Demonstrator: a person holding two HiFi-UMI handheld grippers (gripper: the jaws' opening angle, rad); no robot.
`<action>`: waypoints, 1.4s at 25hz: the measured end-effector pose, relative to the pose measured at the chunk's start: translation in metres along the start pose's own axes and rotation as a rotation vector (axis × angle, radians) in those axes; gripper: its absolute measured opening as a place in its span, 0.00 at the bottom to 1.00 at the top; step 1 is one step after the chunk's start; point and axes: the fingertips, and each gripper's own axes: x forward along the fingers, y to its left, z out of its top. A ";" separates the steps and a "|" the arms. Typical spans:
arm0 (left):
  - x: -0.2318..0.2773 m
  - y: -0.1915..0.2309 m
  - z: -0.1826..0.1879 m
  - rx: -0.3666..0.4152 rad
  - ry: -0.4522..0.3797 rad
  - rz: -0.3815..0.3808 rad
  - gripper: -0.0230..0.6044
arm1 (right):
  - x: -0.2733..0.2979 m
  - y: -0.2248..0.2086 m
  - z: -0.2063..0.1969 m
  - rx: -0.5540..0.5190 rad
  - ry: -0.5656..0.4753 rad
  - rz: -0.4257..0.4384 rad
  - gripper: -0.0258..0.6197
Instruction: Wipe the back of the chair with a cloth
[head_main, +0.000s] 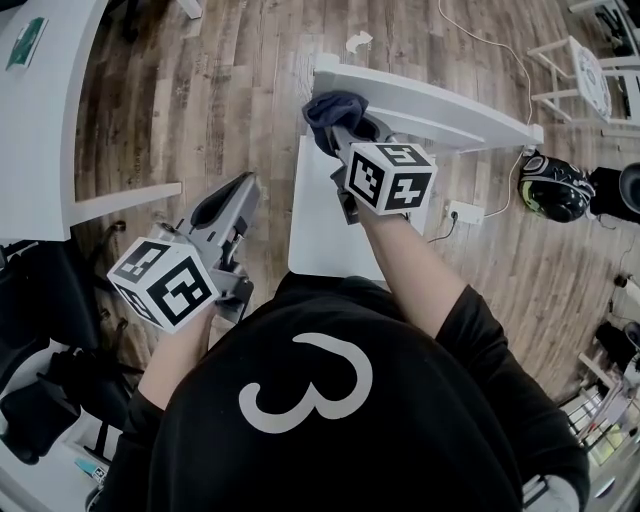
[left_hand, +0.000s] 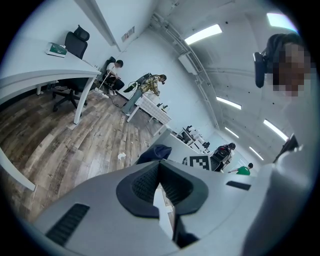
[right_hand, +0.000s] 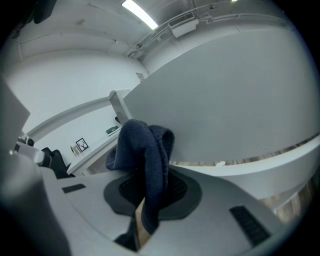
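A white chair stands in front of me, its back (head_main: 440, 108) at the far side and its seat (head_main: 322, 225) nearer. My right gripper (head_main: 342, 128) is shut on a dark blue cloth (head_main: 330, 106) and holds it against the left end of the chair back. In the right gripper view the cloth (right_hand: 146, 150) bunches out of the jaws and rests on the broad white back (right_hand: 225, 100). My left gripper (head_main: 218, 212) hangs left of the seat, away from the chair, shut on nothing. The left gripper view shows its pads (left_hand: 145, 186) together, with the cloth (left_hand: 155, 152) beyond.
A white curved desk (head_main: 40, 130) runs along the left. A helmet (head_main: 553, 186) and a power strip (head_main: 463, 212) lie on the wooden floor to the right. Another white chair (head_main: 585, 78) stands at the top right. A paper scrap (head_main: 358, 42) lies beyond the chair.
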 end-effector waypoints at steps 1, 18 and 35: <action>0.001 -0.001 -0.001 0.001 0.002 -0.002 0.06 | 0.000 -0.001 0.000 0.001 -0.002 -0.010 0.12; 0.032 -0.044 -0.019 0.021 0.037 -0.025 0.06 | -0.040 -0.051 0.006 0.043 -0.025 -0.048 0.12; 0.083 -0.115 -0.053 0.057 0.098 -0.094 0.06 | -0.127 -0.156 0.010 0.093 -0.069 -0.182 0.12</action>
